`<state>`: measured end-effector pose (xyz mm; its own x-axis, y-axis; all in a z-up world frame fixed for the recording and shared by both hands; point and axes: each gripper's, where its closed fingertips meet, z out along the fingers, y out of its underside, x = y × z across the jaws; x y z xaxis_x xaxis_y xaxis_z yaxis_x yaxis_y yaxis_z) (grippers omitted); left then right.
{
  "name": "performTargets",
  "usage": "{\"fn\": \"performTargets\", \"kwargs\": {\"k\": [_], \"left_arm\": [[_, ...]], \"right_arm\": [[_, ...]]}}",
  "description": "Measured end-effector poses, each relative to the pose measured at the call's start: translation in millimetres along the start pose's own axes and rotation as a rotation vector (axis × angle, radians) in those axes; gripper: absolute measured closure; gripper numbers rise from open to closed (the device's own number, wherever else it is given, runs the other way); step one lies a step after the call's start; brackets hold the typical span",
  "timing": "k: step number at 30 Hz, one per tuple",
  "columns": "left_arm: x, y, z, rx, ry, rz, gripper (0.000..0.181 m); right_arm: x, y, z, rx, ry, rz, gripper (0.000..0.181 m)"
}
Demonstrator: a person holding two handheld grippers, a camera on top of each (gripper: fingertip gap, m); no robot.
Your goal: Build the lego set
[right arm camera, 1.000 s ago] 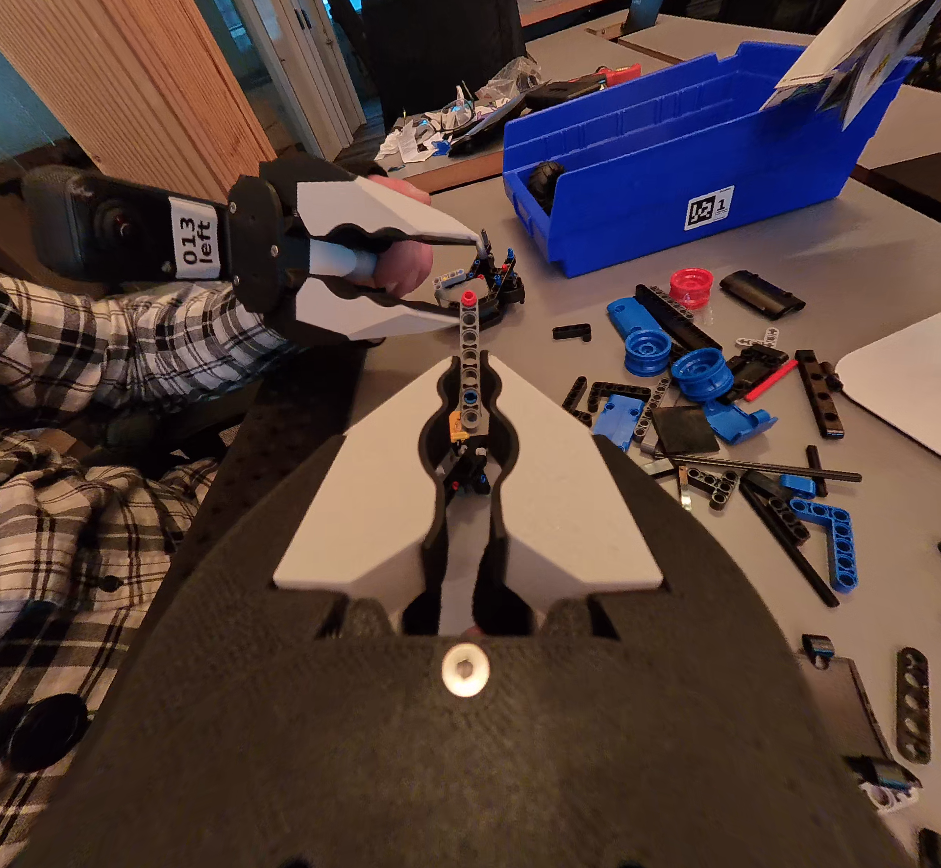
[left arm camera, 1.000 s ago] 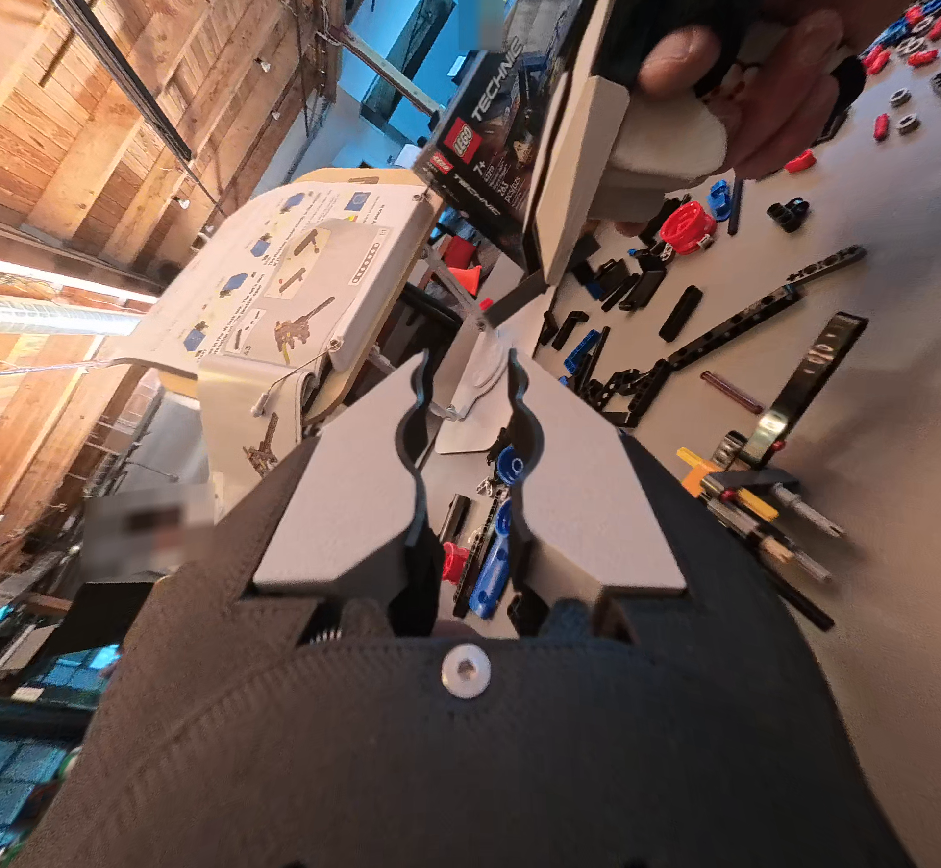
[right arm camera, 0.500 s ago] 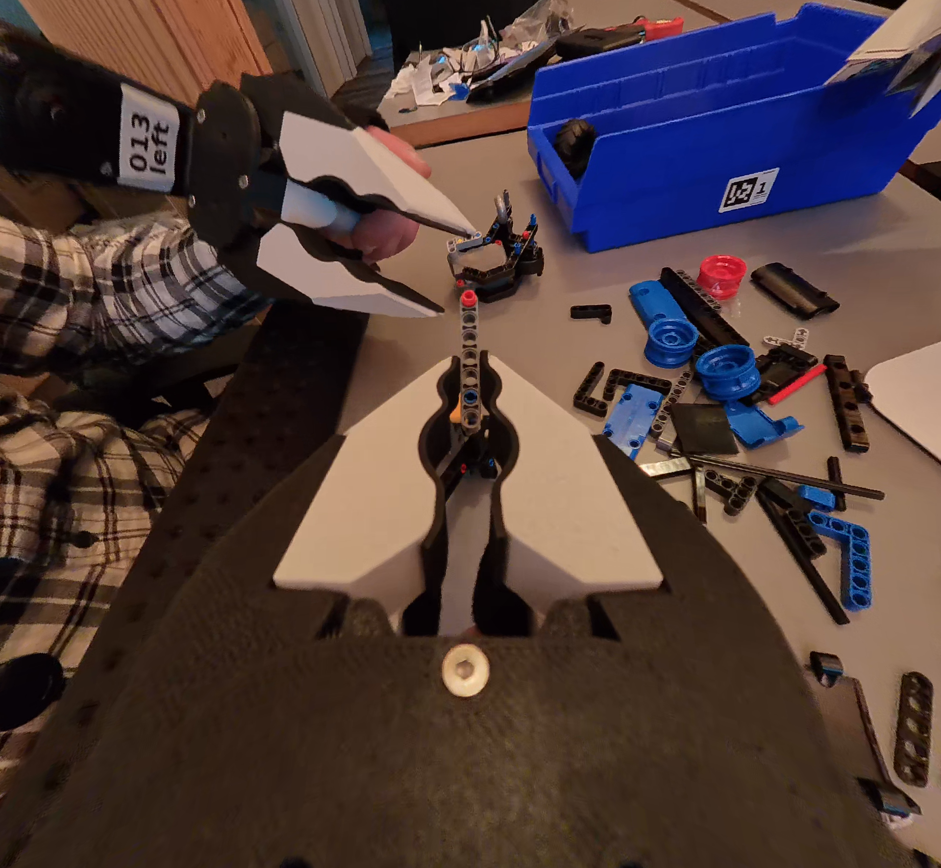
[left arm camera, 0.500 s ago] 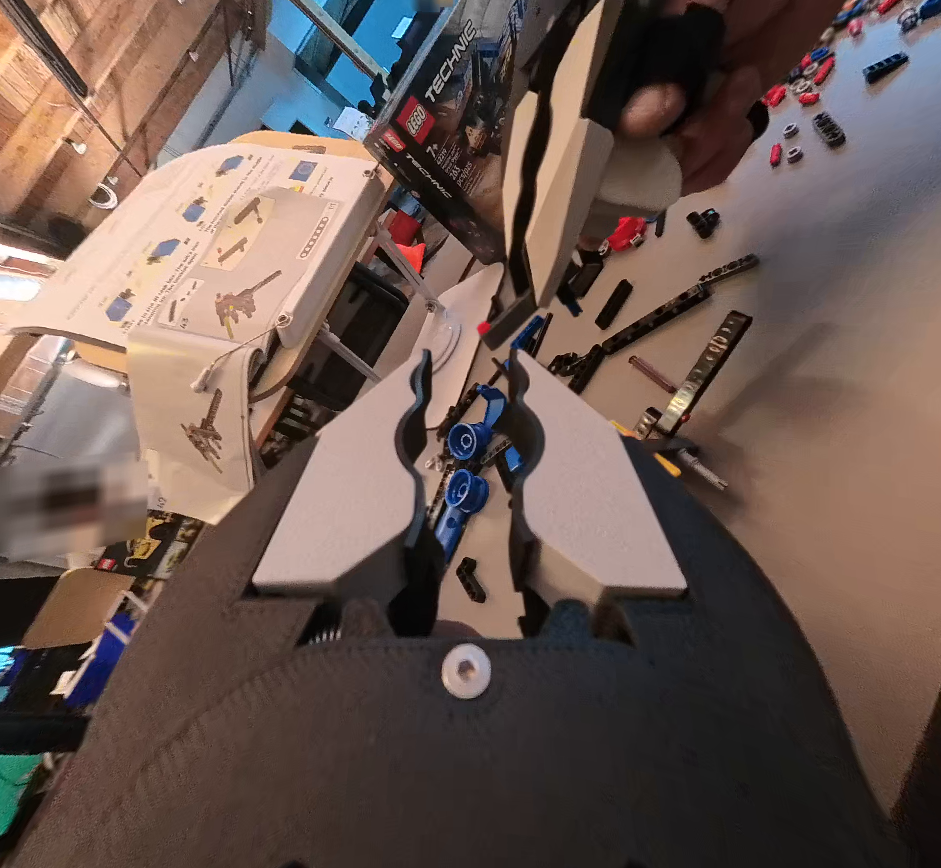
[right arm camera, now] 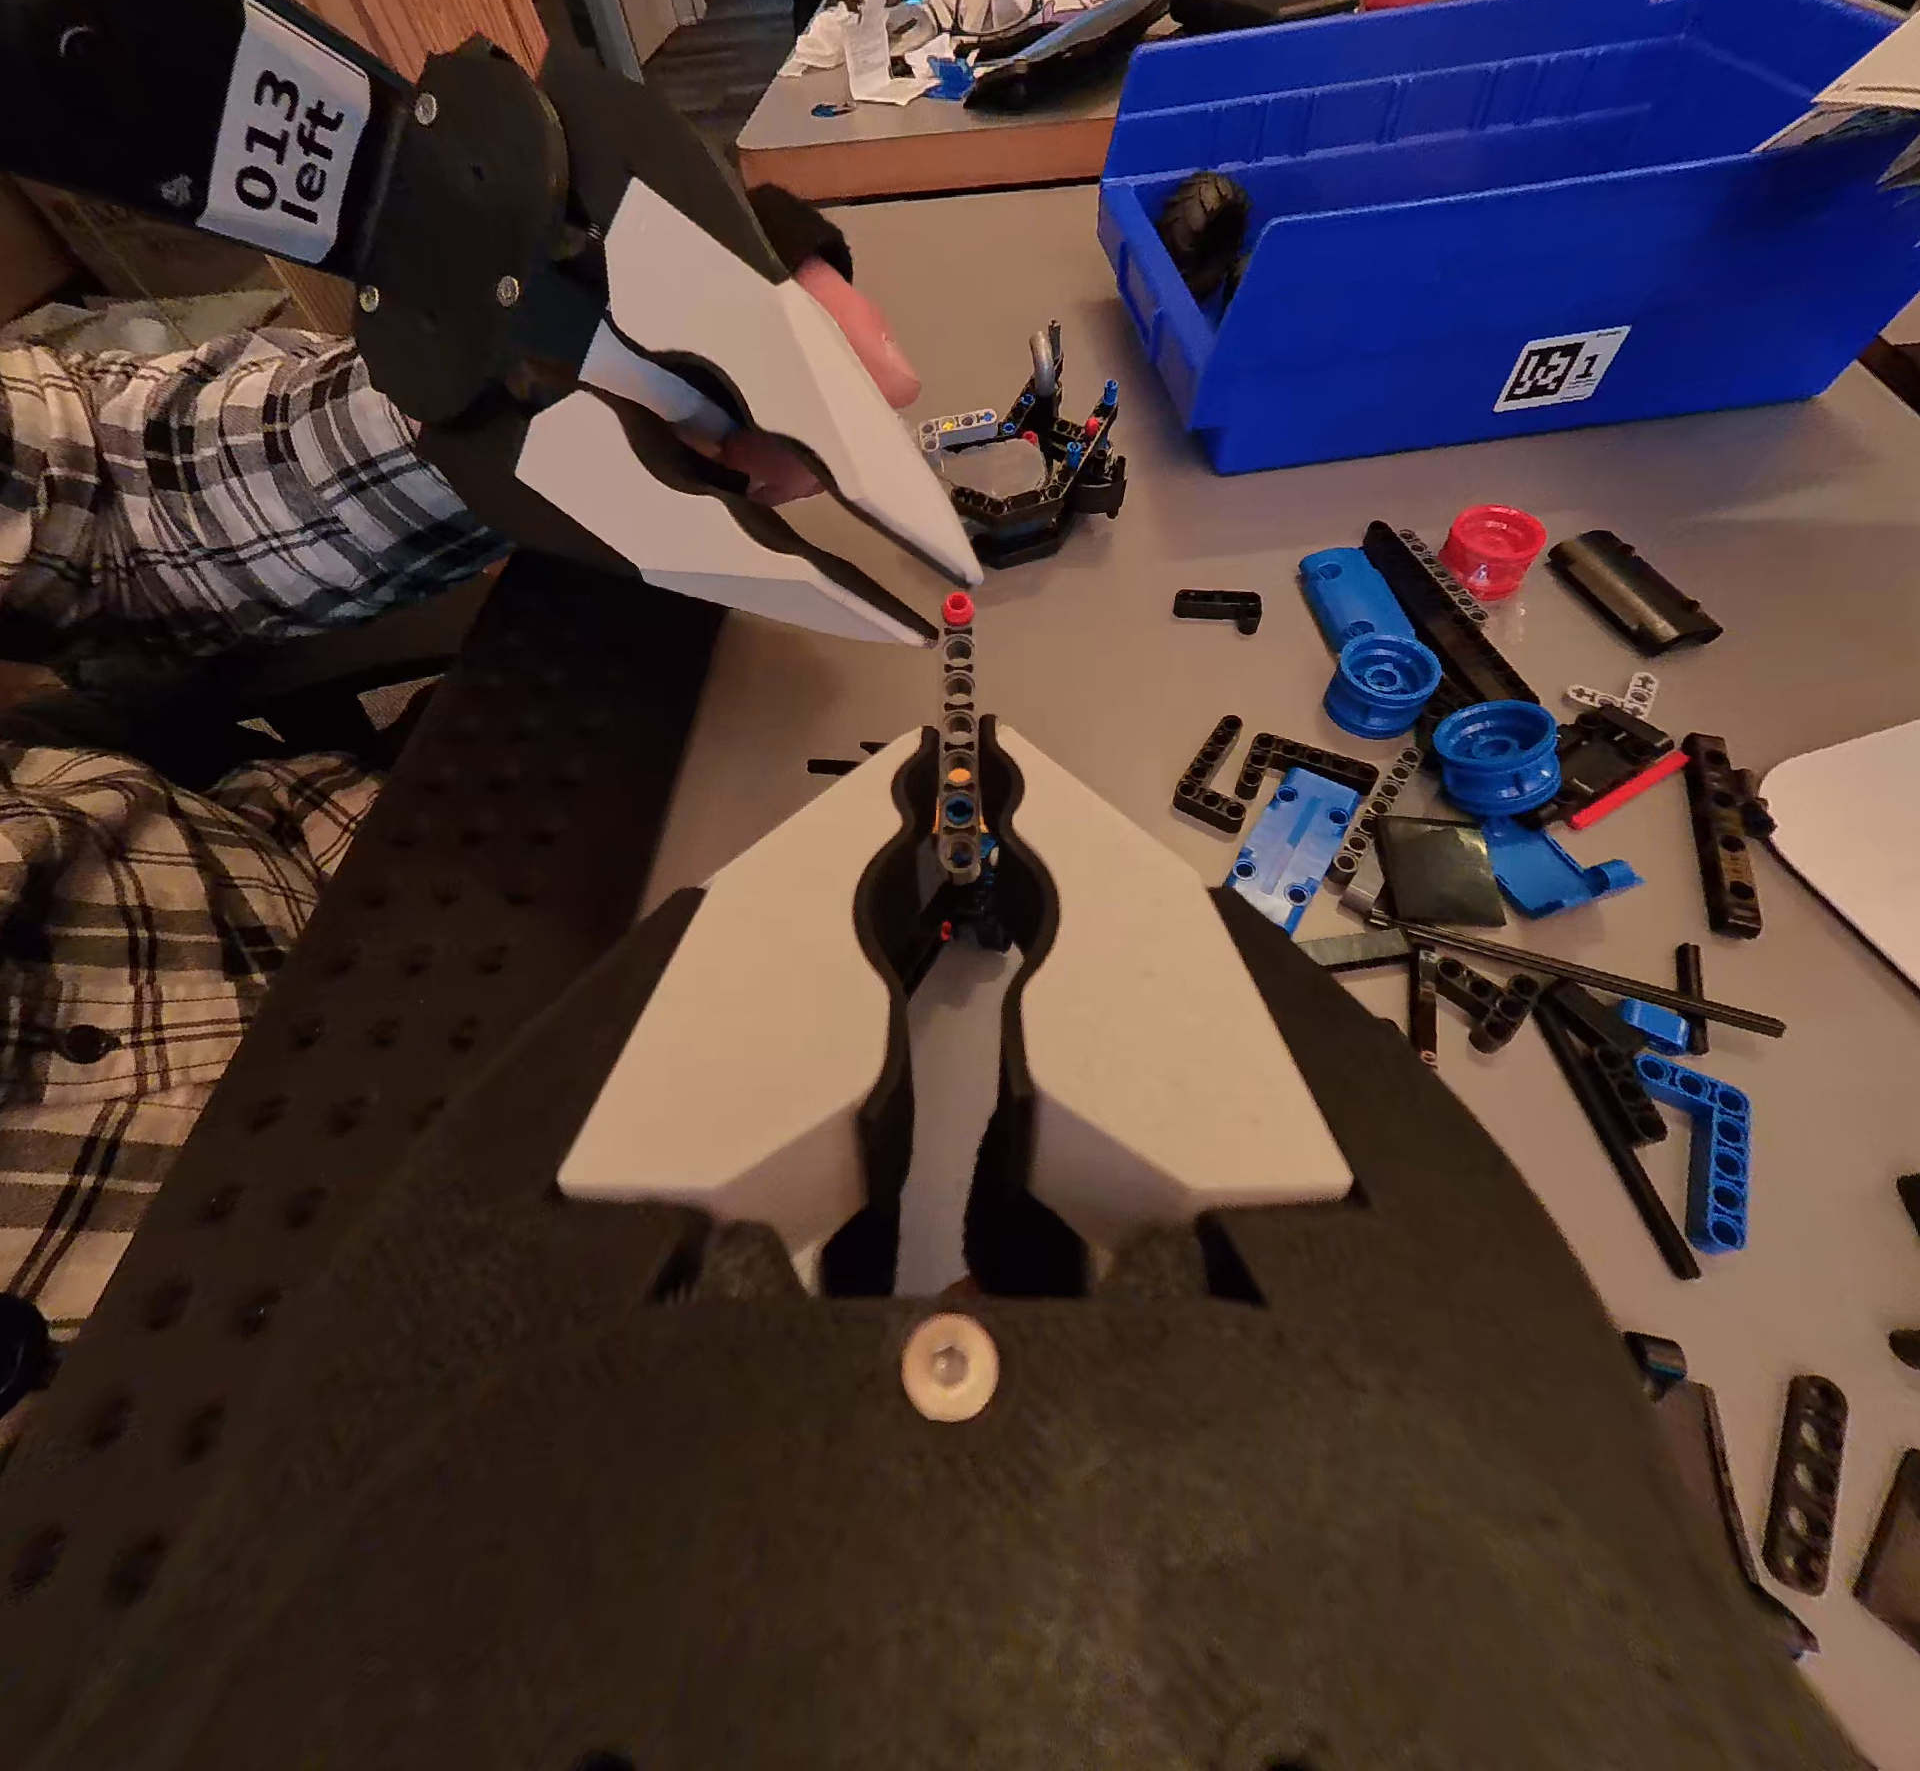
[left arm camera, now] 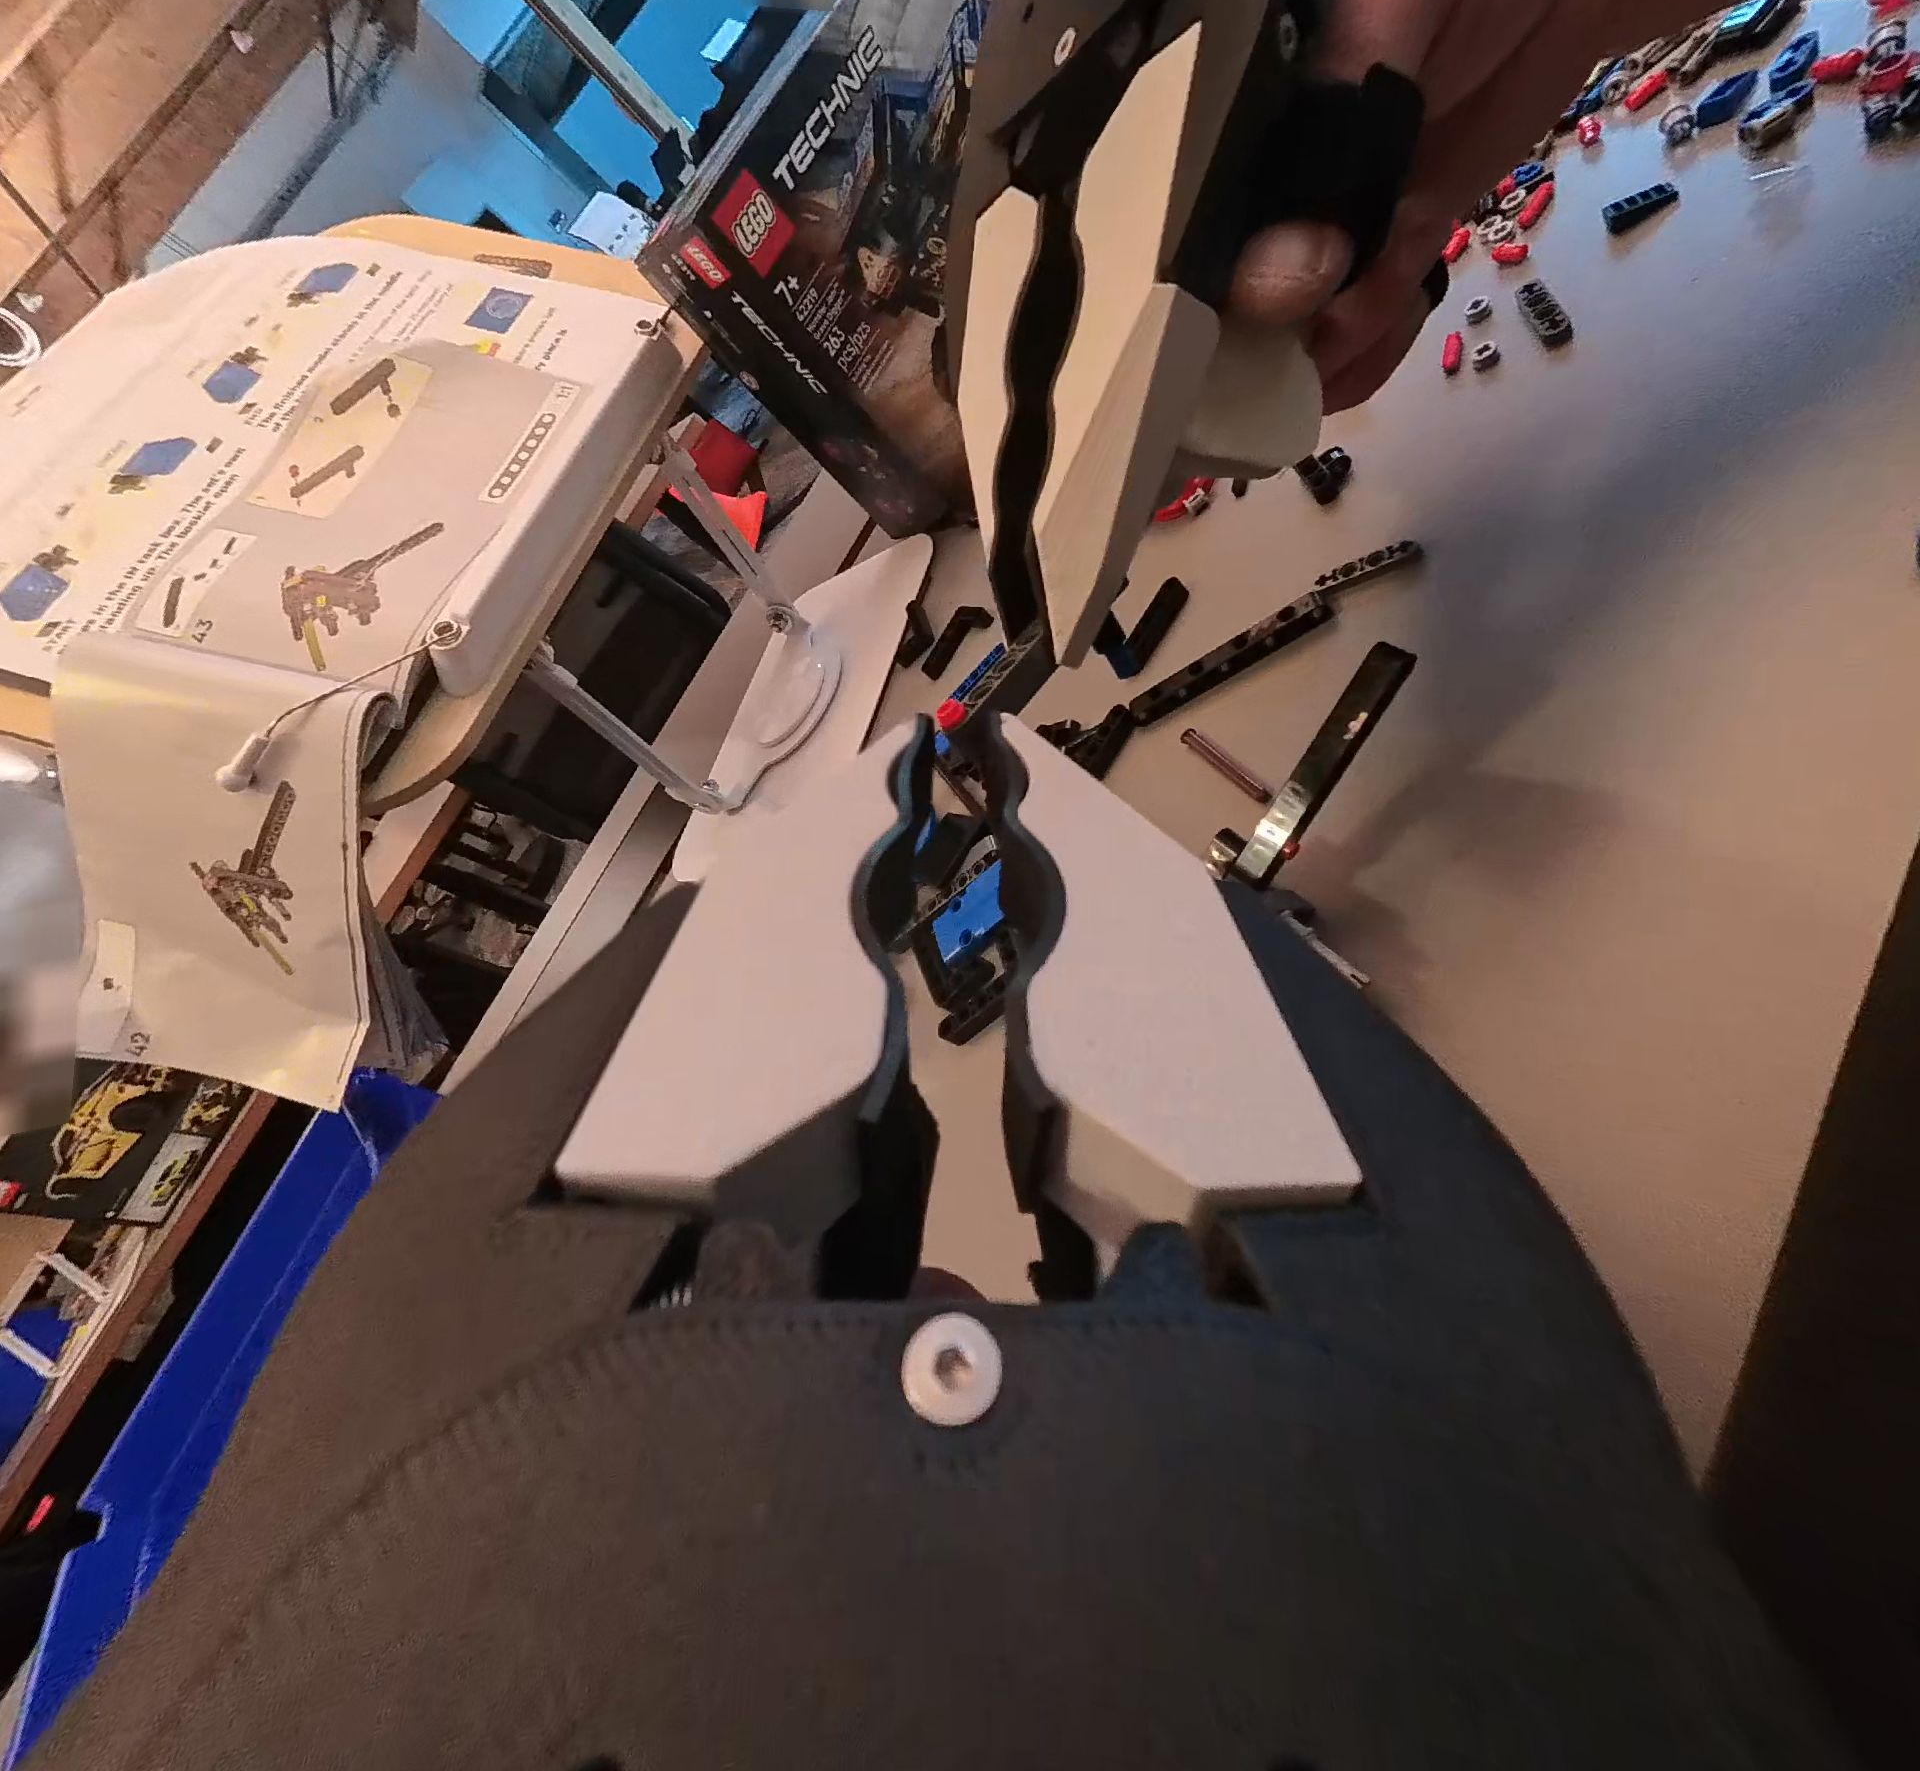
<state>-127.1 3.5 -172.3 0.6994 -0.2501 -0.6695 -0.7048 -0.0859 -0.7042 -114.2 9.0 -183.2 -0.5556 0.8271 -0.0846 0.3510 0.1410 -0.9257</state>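
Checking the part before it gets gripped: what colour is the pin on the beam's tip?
Red pin; right wrist view shows it best.

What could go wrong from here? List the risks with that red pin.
1. The left gripper has its open tips barely straddling the small red pin; closing off-centre could pop it out among the loose parts.
2. The right gripper holds the grey beam only at its lower end, so a push at the pin end could lever it loose.
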Motion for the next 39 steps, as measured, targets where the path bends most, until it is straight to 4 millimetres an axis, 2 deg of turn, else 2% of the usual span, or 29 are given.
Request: {"fn": "performTargets", "kwargs": {"k": [4, 10, 25, 33, 36, 39], "left_arm": [[1, 2, 0, -0.002, 0.002, -0.016, 0.176], [-4, -2, -6, 0.028, 0.018, -0.114, 0.166], [3, -3, -5, 0.037, 0.064, -0.19, 0.176], [1, -4, -5, 0.054, 0.075, -0.23, 0.175], [3, -4, -5, 0.061, 0.106, -0.27, 0.164], [8, -4, -2, 0.068, 0.157, -0.312, 0.168]], "right_arm": [[0, 1, 1, -0.007, 0.008, -0.011, 0.178], [0, -2, 0, 0.0, 0.013, -0.022, 0.177], [-5, -2, 4, -0.005, 0.003, -0.057, 0.177], [-5, -3, 4, 0.006, -0.005, -0.045, 0.177], [-6, -3, 4, 0.008, -0.009, -0.047, 0.177], [-8, -2, 4, 0.004, -0.015, -0.052, 0.177]]}}
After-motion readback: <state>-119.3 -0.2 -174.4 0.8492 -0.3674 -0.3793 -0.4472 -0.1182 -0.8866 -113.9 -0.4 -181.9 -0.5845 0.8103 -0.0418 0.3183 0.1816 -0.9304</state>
